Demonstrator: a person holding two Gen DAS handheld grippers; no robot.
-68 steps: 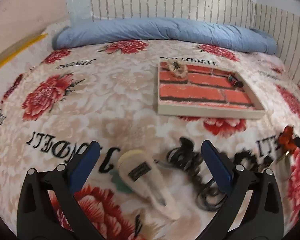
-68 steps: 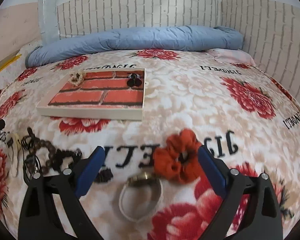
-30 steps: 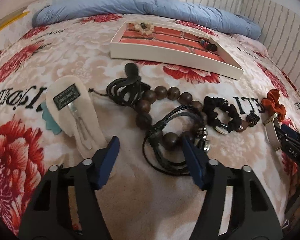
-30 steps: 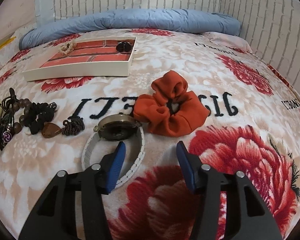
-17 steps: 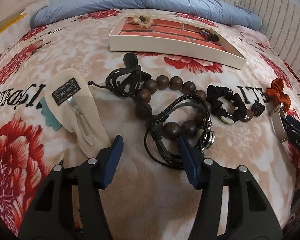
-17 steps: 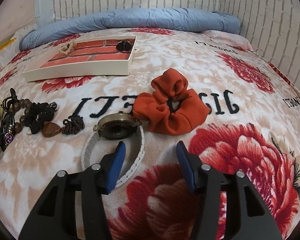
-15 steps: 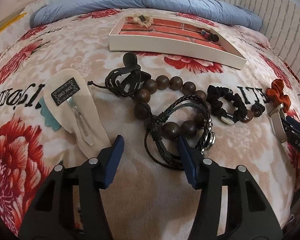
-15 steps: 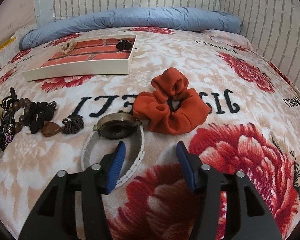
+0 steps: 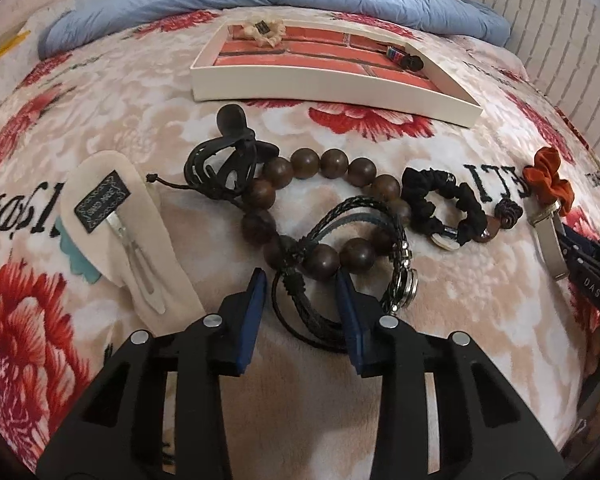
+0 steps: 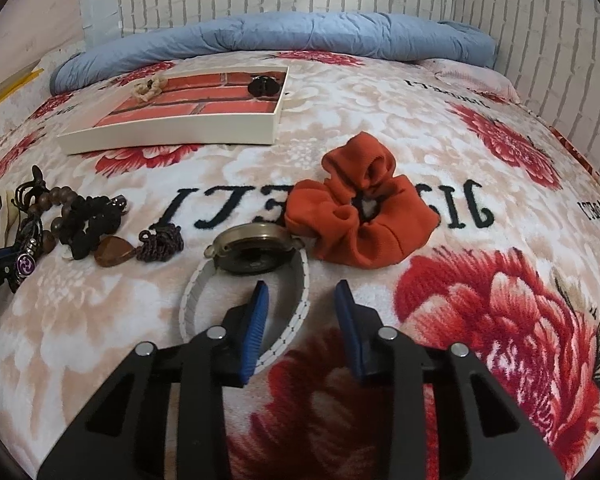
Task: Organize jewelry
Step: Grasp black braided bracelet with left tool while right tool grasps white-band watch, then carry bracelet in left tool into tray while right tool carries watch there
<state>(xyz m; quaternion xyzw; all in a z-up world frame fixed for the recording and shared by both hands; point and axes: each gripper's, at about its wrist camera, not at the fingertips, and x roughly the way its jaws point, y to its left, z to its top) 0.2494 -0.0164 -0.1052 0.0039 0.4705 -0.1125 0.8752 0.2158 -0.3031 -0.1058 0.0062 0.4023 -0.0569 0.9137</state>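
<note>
My left gripper [image 9: 302, 280] is half closed, its fingers on either side of a black braided leather bracelet [image 9: 340, 240] that overlaps a brown wooden bead bracelet [image 9: 320, 168]. My right gripper [image 10: 300, 294] is open over the near band of a white-strapped watch [image 10: 252, 248]; the right strap lies between the fingers. An orange scrunchie [image 10: 360, 216] lies just beyond. The white tray with a brick-print floor [image 9: 332, 92] stands farther back and holds a beige scrunchie [image 9: 262, 30] and a small dark hair tie [image 9: 408, 60].
On the floral blanket also lie a cream hair-clip card [image 9: 116, 224], a black claw clip [image 9: 228, 152], a black scrunchie [image 9: 444, 204] and a brown knot with a stone pendant [image 10: 140, 246]. A rolled blue quilt [image 10: 280, 36] lines the brick-pattern wall.
The left gripper moved forward and its fingers narrowed around the black braided bracelet. The right gripper stayed over the watch strap, with its fingers a little closer together.
</note>
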